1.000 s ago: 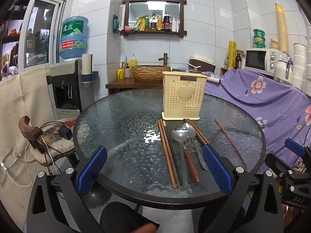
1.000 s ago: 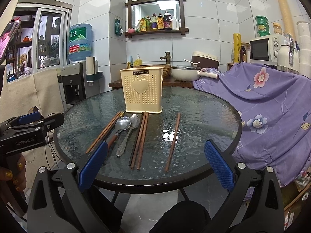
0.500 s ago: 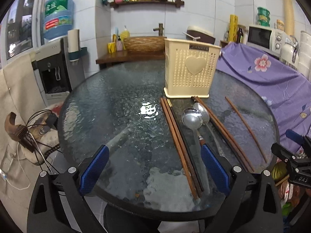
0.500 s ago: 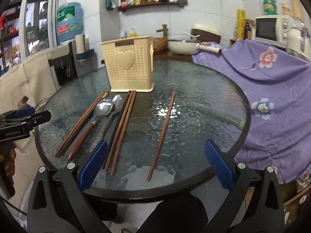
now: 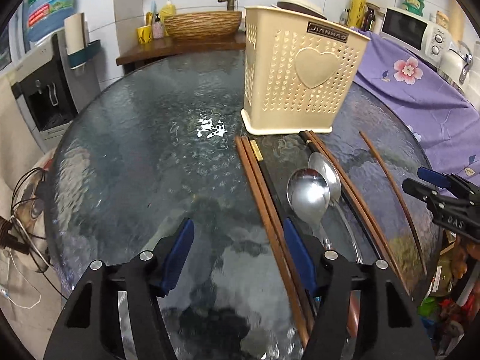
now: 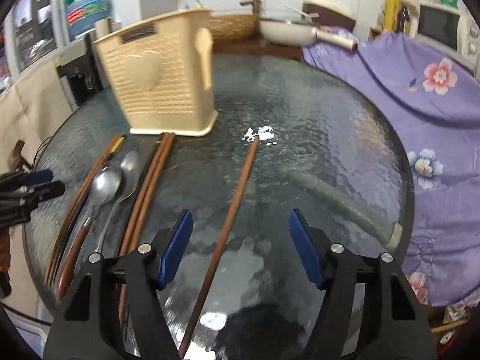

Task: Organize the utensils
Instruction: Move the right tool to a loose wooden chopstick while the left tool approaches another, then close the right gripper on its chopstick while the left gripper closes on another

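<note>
Both hand-held grippers hang over the near edge of the round glass surface [image 5: 126, 138] with blue pads spread and nothing between them. On the left hand-held gripper [image 5: 237, 252], the right pad [image 5: 295, 255] sits just above a pair of brown chopsticks [image 5: 264, 198]; I cannot tell whether it touches them. Beside that pair lies a black chopstick with a gold tip [image 5: 258, 153], then two metal spoons [image 5: 307, 193] with bowls overlapping, then another chopstick pair [image 5: 345, 180], and apart from these a single brown chopstick [image 5: 387, 180]. All point toward the cream perforated utensil holder [image 5: 300, 75], which stands upright on the glass with a heart on its front; the nearest chopstick ends reach its base.

From the right wrist view, the right hand-held gripper [image 6: 240, 246] straddles the single brown chopstick [image 6: 237, 201], which runs between the open pads without being gripped. The holder [image 6: 162, 81] is blurred there, left of centre.

A purple floral cloth [image 6: 420, 96] drapes along the surface's right side. Behind are a white-tiled wall, a woven basket [image 5: 202, 25], a microwave [image 5: 411, 31], and a water dispenser [image 5: 39, 69] on the left.
</note>
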The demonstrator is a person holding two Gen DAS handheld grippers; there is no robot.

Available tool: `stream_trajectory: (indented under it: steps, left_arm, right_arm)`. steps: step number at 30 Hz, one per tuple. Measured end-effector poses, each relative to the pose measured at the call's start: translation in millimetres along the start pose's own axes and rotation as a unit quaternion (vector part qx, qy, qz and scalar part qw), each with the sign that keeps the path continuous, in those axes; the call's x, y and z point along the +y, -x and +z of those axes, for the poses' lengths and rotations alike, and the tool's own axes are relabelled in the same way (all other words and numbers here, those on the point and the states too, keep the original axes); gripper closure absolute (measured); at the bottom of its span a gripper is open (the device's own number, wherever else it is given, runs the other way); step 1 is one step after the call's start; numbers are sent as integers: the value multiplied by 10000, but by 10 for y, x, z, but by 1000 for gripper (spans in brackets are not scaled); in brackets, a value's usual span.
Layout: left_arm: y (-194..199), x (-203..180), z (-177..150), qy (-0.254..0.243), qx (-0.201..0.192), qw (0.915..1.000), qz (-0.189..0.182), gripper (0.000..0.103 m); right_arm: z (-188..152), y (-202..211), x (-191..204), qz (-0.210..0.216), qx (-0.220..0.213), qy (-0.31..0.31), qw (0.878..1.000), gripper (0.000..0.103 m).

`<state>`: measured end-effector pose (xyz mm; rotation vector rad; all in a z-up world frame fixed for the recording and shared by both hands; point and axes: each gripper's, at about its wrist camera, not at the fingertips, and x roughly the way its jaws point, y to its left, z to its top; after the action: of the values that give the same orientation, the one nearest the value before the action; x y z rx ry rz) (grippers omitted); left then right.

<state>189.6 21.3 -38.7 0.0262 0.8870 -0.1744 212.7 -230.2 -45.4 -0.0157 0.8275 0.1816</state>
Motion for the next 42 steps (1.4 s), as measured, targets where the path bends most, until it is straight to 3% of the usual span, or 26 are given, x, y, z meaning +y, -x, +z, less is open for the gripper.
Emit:
stream_trajectory:
  steps: [13,19,22,25,30,42]
  left_arm:
    - [-281,-25,71,-320,168,9989,285,41]
    - [-210,183,80,-330,114,9963,789,43]
    - [-139,272,106,-123,75,9983,559,43]
    - [-174,233,153,-207,111,9978,623,43]
    - [-350,289,224,-57,324,9975,632,43]
    - [-597,450,494,234,682,9957,584,54]
  right_arm:
    - [84,-173,24,45,201,13,9998,37]
    - [110,-189,-10,-46,233,11,9997,36]
    - [136,-200,-8,-38,273,17,9996,36]
    - [185,-257,21,-56,366,38,9993,37]
    - [278,-414,46,-179,613,-4,9980,53]
    - [601,-694,85,-405,865,-123,9954,74]
